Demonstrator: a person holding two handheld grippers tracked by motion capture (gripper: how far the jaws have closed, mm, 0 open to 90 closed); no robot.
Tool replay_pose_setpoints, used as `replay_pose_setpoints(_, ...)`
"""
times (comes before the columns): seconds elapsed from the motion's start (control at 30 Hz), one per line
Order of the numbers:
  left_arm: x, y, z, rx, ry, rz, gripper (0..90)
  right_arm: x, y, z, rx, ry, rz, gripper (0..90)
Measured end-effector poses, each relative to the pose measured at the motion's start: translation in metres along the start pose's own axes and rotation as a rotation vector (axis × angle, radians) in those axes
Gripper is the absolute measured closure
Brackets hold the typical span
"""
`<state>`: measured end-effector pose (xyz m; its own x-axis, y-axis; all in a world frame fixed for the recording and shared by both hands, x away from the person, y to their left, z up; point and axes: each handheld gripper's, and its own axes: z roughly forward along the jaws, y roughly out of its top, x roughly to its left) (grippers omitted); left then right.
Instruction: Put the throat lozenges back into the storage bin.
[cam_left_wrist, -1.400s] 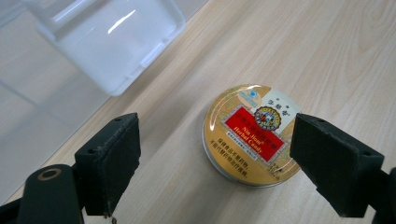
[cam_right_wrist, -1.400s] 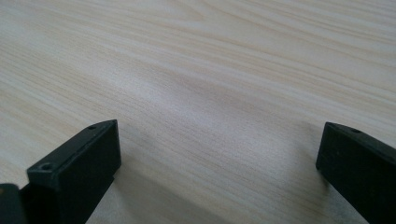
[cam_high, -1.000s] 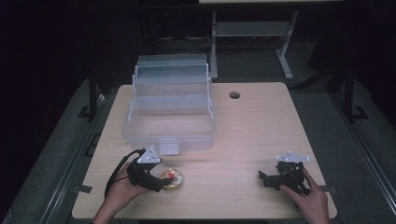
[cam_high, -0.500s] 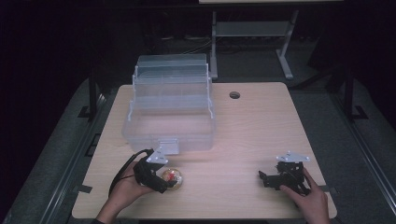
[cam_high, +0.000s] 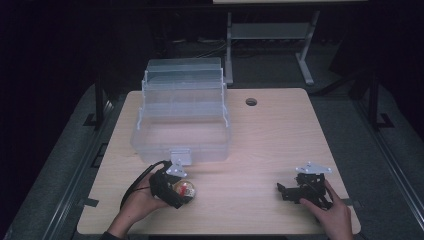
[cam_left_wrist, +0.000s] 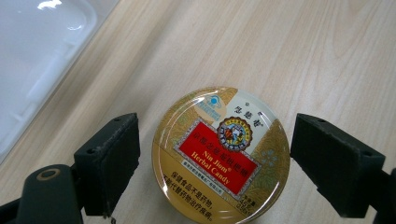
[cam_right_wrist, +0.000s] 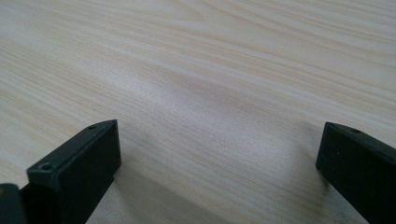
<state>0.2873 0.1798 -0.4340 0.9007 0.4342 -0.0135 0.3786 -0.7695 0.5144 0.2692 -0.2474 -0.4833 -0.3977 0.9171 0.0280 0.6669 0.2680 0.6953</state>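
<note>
Near the front left corner of the table (cam_high: 260, 135), a round candy tin (cam_left_wrist: 220, 153) lay flat between the wide-open jaws of the left gripper (cam_left_wrist: 229, 161), not pinched. By the front right corner, the right gripper (cam_right_wrist: 217, 163) sat open, holding nothing. A clear box (cam_high: 182, 117) stood near the back edge.

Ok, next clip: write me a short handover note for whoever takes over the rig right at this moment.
Left tool: open, jaws on either side of the round candy tin with a gap on each side; not gripped yet. The tin lies flat on the table, lid up, near the front left edge.
Right tool: open, idle at the front right, nothing between its jaws.
The clear plastic box stands open behind the tin; its bottom tray looks empty.
Done: left tool lined up around the tin.
Left: close on the tin and lift it, probably into the box.
</note>
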Motion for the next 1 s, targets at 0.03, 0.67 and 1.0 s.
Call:
replay_pose_setpoints(0.03,0.0,0.0,0.0,0.004,-0.004,-0.001,15.2,0.0,0.0,0.0,0.0,0.0,0.0,0.0)
replay_pose_setpoints(0.67,0.0,0.003,0.013,0.078,-0.013,0.011,15.2,0.0,0.0,0.0,0.0,0.0,-0.001,0.0)
replay_pose_setpoints(1.0,-0.002,0.002,0.018,0.097,-0.009,0.003,15.8,0.0,0.0,0.0,0.0,0.0,-0.001,0.0)
